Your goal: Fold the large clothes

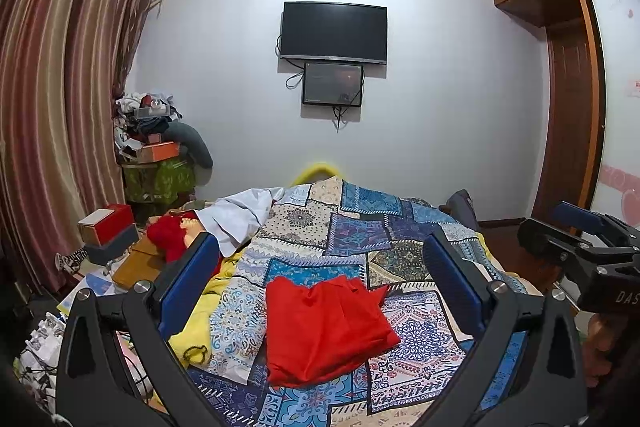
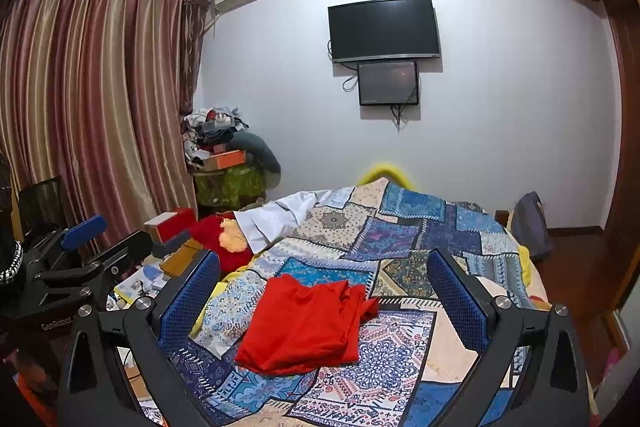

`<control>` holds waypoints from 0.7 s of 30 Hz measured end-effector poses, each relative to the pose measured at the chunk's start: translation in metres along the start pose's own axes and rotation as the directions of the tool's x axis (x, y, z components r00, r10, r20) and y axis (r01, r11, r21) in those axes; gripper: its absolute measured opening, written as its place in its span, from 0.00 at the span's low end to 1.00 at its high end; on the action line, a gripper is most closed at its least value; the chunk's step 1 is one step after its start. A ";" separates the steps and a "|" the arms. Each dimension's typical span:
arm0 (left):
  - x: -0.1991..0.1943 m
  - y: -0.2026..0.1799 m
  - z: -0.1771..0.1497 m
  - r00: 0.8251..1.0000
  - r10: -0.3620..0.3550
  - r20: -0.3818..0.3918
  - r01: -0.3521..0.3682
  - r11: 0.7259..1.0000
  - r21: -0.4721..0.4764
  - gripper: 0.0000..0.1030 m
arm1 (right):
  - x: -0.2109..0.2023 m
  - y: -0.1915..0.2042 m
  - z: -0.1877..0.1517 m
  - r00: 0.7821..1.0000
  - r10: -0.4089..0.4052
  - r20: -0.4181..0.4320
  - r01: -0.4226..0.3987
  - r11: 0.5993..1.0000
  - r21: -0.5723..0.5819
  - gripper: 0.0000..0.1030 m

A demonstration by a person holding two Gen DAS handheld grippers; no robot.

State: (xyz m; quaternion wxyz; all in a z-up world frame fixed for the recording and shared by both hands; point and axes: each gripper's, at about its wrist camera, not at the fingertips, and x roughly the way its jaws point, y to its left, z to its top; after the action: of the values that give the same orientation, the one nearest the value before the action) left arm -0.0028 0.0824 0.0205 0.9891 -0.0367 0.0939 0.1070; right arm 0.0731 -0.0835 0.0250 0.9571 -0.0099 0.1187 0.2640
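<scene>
Both your jaws stood wide and empty: left gripper (image 1: 320, 279), right gripper (image 2: 324, 283). The folded red garment (image 2: 304, 323) lay mid-quilt (image 2: 400, 227), dead ahead; its long axis seemingly ran crosswise, neither hand clearly nearer.

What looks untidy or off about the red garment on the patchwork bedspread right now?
The folded red cloth garment is not square: a loose flap sticks out at its right corner, rumpled. Both the left gripper and right gripper are open, clear of it.

Folded garment (image 1: 326, 331) lies on patchwork quilt (image 1: 360, 227), centre-front. Boxes (image 1: 108, 233) left of bed. Television (image 1: 333, 31) on wall behind, smaller screen (image 1: 333, 83) directly below it.
</scene>
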 end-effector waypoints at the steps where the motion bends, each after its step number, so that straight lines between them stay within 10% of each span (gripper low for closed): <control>1: 0.000 0.000 0.000 1.000 0.000 -0.002 0.000 1.000 0.000 1.00 | 0.000 0.001 0.001 1.000 -0.003 -0.001 0.003 1.000 -0.001 1.00; 21: 0.006 -0.002 -0.003 1.000 0.004 -0.020 -0.004 1.000 -0.017 1.00 | 0.001 -0.006 0.001 1.000 0.009 -0.003 -0.009 0.999 0.035 1.00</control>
State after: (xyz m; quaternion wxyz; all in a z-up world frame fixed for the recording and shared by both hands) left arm 0.0027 0.0816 0.0166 0.9876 -0.0459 0.1029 0.1094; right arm 0.0774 -0.0880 0.0250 0.9557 0.0068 0.1251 0.2664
